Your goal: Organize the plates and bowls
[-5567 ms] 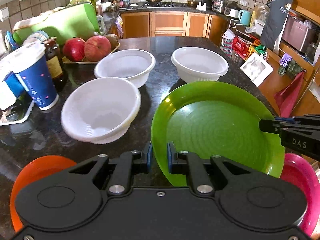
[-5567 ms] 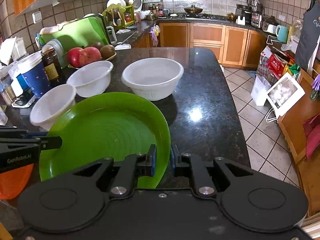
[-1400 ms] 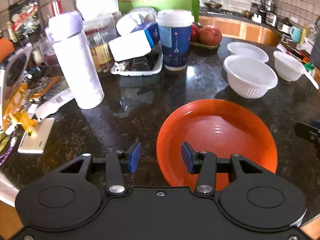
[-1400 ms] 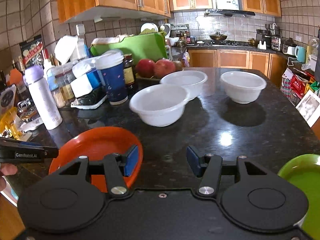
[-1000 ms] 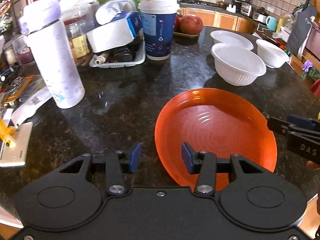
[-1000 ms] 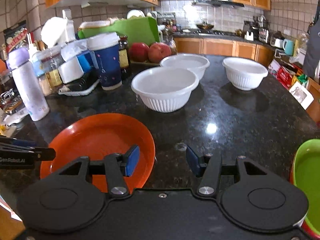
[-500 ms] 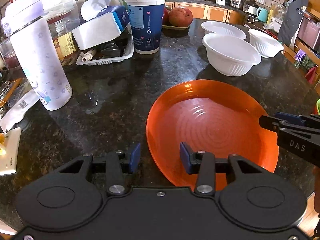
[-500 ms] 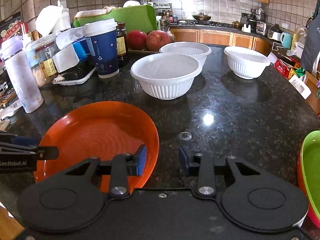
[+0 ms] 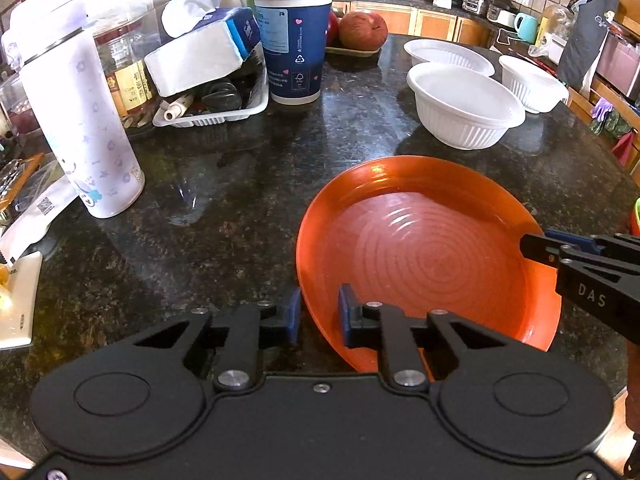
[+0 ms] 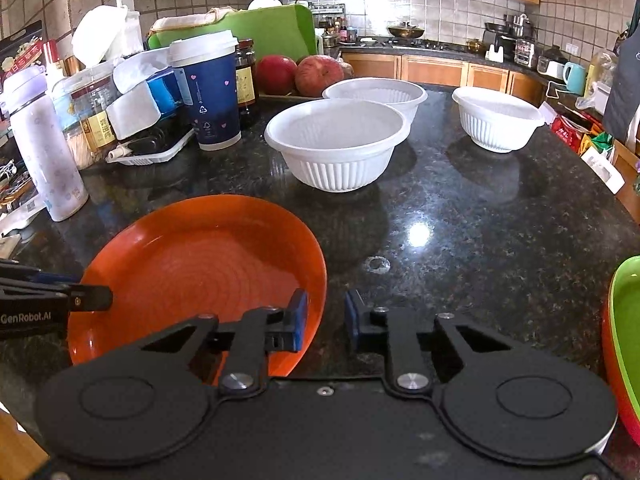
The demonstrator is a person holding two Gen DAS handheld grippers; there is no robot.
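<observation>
An orange plate [image 9: 424,248] lies on the dark granite counter [image 9: 224,208]; it also shows in the right wrist view [image 10: 200,264]. My left gripper [image 9: 318,314] straddles its near left rim, jaws narrowed but with a gap. My right gripper [image 10: 326,320] straddles its right rim, jaws likewise narrowed with a gap. Three white bowls [image 10: 336,144] [image 10: 376,94] [image 10: 498,124] stand farther back. A green plate [image 10: 626,312] sits on a red one at the right edge.
A blue paper cup [image 9: 294,36], a white bottle [image 9: 76,108], a tray with a tissue pack [image 9: 208,92], jars and apples [image 10: 316,74] crowd the counter's left and back. The counter edge drops to the floor on the right.
Both grippers have moved onto the orange plate's rim and their jaws have narrowed. Earlier they held the green plate, which now rests at the right.
</observation>
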